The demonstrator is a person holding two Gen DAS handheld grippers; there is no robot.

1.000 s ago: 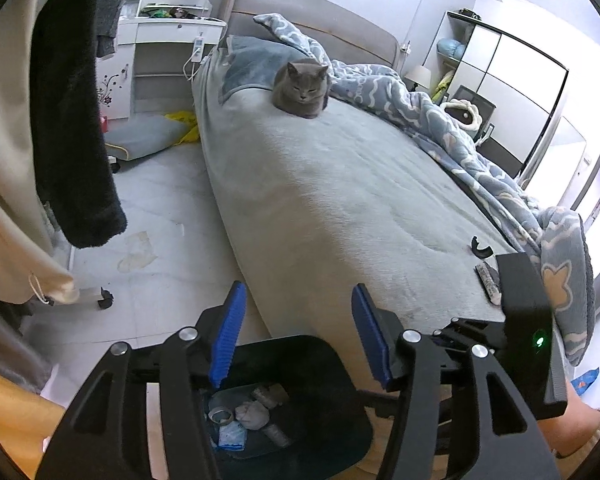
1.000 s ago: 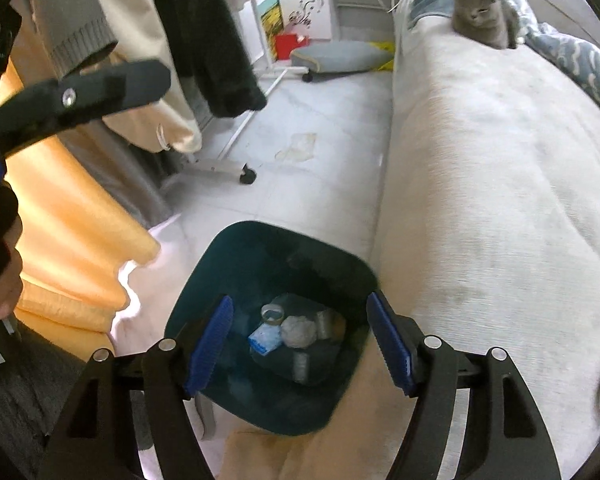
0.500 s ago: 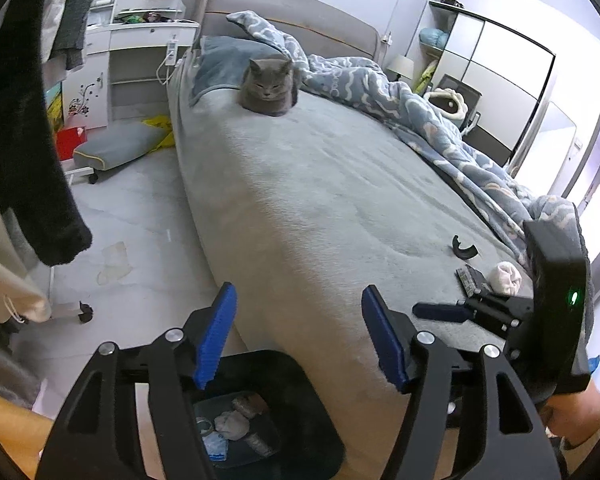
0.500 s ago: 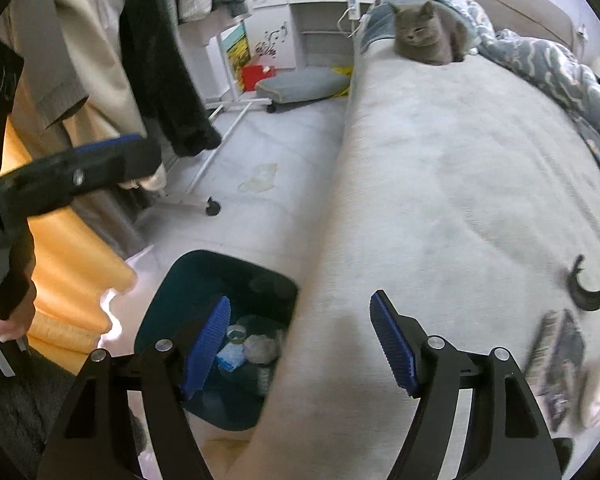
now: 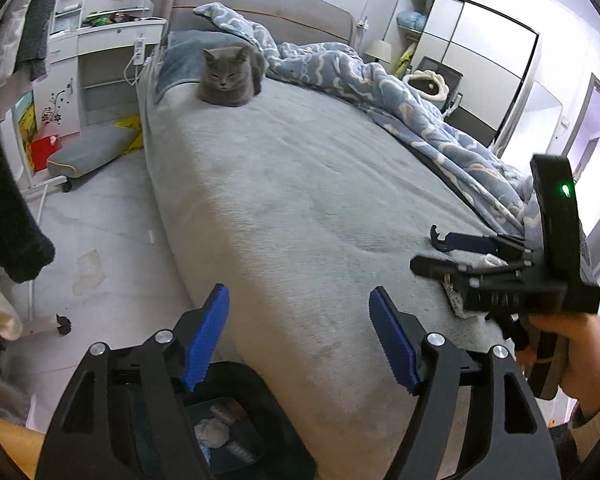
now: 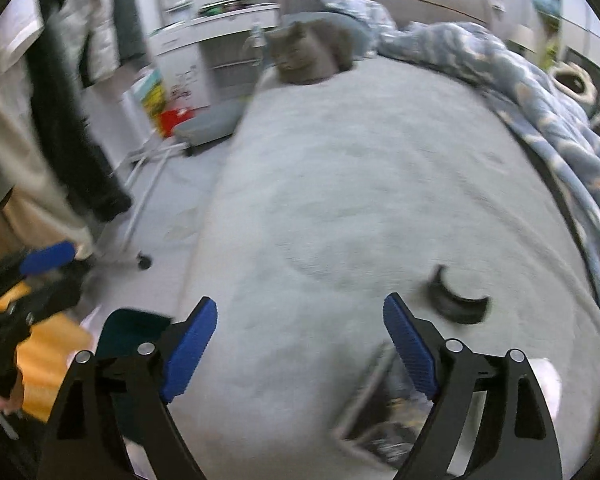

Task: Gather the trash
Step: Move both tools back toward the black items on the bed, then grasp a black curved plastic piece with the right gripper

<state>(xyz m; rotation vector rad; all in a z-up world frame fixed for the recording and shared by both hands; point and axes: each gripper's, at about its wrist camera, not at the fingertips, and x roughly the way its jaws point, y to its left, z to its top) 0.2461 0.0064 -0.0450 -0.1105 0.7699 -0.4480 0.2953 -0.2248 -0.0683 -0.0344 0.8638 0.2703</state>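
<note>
A: What's your bed (image 5: 300, 184) got on it?
B: Grey cat (image 5: 228, 76) at 12 o'clock, rumpled blue blanket (image 5: 400, 92) approx 1–3. Black curved piece (image 6: 456, 300) at 4, dark wrapper (image 6: 384, 412) at 5, white wad (image 6: 548, 380) just beside it.
A: Floor (image 5: 112, 240)?
B: Your bin (image 5: 236, 432) at 7, w/ trash inside.

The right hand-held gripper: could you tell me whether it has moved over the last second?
Yes. The right hand-held gripper has swung from above the bin to over the bed, jaws opening, empty.
</note>
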